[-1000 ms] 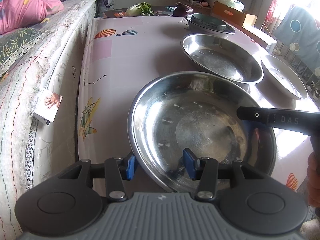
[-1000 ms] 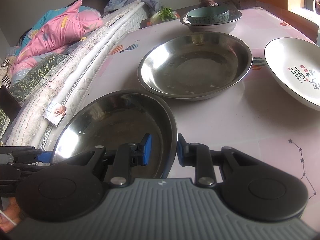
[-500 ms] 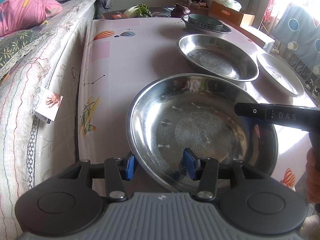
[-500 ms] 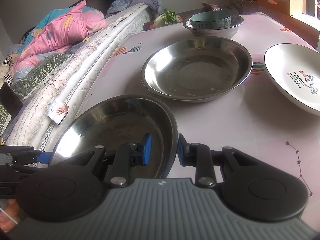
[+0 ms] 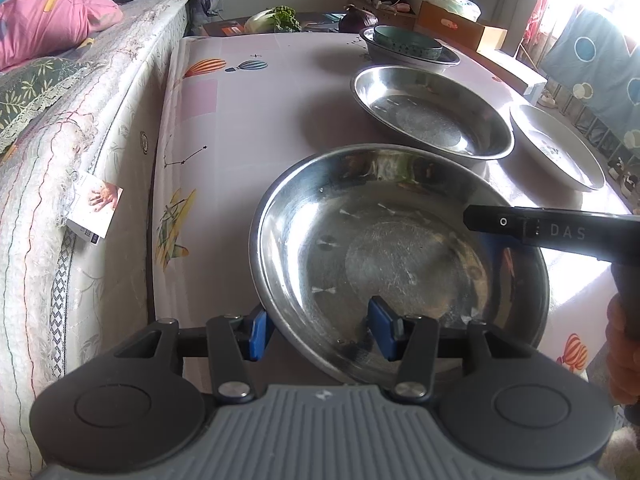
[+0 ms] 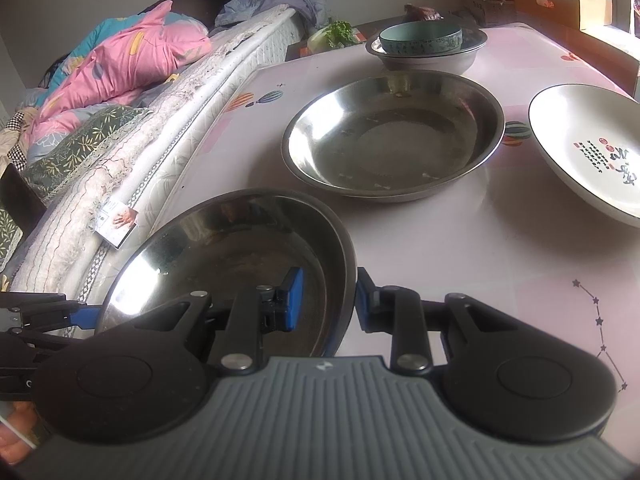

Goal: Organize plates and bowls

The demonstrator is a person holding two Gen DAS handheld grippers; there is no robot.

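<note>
A large steel plate [image 5: 400,248] is held above the table's near edge by both grippers. My left gripper [image 5: 320,332] straddles its near-left rim, one pad outside and one inside. My right gripper [image 6: 326,300] is shut on its right rim [image 6: 344,264]; its black body also shows in the left wrist view [image 5: 552,232]. A second steel plate [image 6: 394,136] lies on the table beyond. A white ceramic plate [image 6: 592,148] with writing lies to the right. A teal bowl [image 6: 420,38] sits inside a steel bowl [image 6: 428,58] at the far end.
The table [image 5: 248,120] has a pink patterned cloth. A mattress edge [image 5: 80,152] with pink bedding runs along its left side. Vegetables [image 5: 276,18] and cardboard boxes [image 5: 460,24] stand behind the table. A blue curtain [image 5: 592,64] hangs at the right.
The held steel plate has risen slightly with both grippers. The plates behind it look lower and farther away in both views.
</note>
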